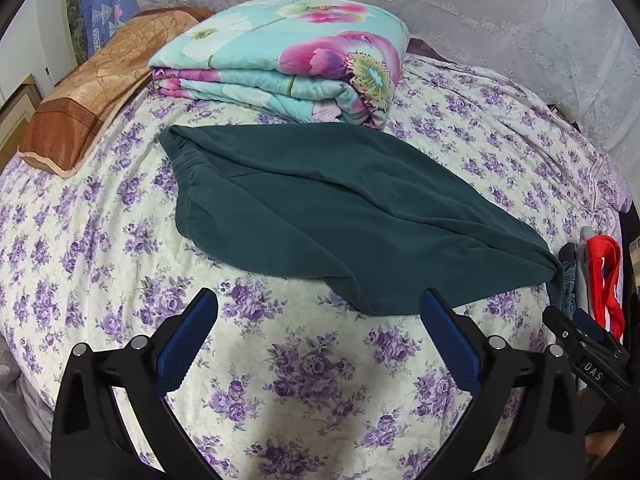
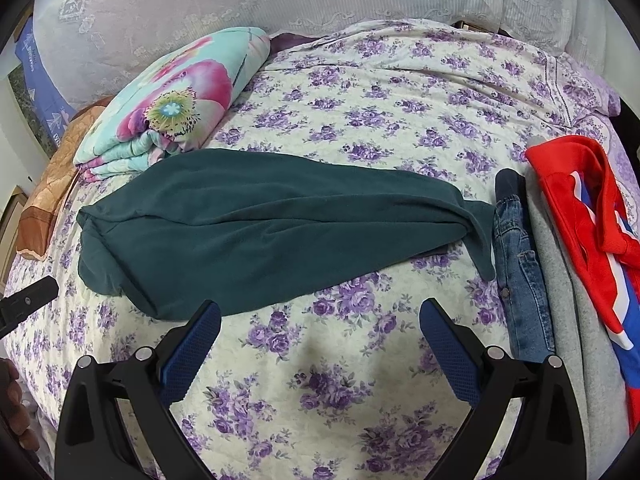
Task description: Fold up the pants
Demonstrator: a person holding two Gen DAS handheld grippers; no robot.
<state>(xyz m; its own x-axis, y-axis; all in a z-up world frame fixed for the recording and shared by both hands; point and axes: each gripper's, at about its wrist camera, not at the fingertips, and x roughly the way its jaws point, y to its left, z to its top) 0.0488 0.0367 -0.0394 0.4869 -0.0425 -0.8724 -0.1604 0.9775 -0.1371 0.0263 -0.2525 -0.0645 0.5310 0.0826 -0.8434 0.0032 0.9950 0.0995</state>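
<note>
Blue-padded, my left gripper (image 1: 318, 304) is hovering with jaws wide apart, holding nothing, over the purple-flowered bedsheet (image 1: 304, 380), just short of the dark green fleece pants (image 1: 320, 216) lying flat. Likewise my right gripper (image 2: 320, 312) is hanging with jaws apart and holding nothing, the pants (image 2: 256, 224) stretching sideways between a folded floral quilt (image 2: 176, 108) and folded blue jeans (image 2: 520, 272).

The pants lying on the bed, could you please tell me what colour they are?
The pants are plain dark teal green, shown best in the right wrist view.
</note>
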